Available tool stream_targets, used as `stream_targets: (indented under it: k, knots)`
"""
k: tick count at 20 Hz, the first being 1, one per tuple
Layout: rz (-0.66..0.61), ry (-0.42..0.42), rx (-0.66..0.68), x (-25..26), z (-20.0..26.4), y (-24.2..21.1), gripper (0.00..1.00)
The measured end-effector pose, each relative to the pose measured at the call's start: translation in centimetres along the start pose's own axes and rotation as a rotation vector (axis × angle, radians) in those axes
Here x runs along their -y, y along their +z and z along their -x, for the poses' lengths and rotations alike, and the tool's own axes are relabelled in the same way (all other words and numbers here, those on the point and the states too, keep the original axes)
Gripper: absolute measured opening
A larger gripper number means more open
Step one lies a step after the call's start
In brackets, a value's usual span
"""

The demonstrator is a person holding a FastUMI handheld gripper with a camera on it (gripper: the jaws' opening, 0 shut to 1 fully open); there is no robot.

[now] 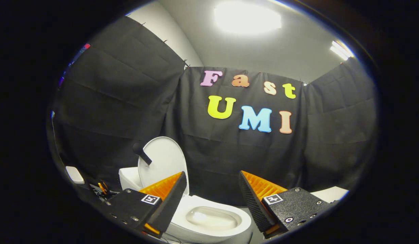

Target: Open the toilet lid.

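Note:
A white toilet stands just beyond my fingers, its bowl showing between them with water inside. Its oval lid stands upright, leaning back against the white tank, just above and behind my left finger. My gripper is open, the two fingers spread wide with nothing between them. It hovers a little above and in front of the bowl, touching nothing.
A small dark handle-like piece sticks out beside the lid's left edge. A white object is fixed on the black cloth wall to the left, with some orange and black gear below it. A white surface lies beyond the right finger.

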State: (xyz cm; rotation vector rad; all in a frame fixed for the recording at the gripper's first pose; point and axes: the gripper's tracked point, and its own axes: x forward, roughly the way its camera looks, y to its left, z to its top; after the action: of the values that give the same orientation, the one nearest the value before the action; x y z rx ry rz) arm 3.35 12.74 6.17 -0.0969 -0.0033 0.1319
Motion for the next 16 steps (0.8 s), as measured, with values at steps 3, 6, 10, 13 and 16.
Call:
stream_targets:
  k: [3, 6, 10, 13, 16]
  knots:
    - [-0.076, -0.022, -0.011, 1.1, 0.8, -2.2, 0.95]
    - [-0.081, -0.052, -0.035, 2.2, 1.6, -4.2, 0.95]
    - [-0.058, -0.07, -0.073, 2.5, 2.0, -7.1, 0.95]
    - [-0.047, -0.081, -0.086, 2.7, 2.2, -7.8, 0.95]
    - [-0.031, -0.083, -0.086, 2.4, 2.3, -7.8, 0.95]
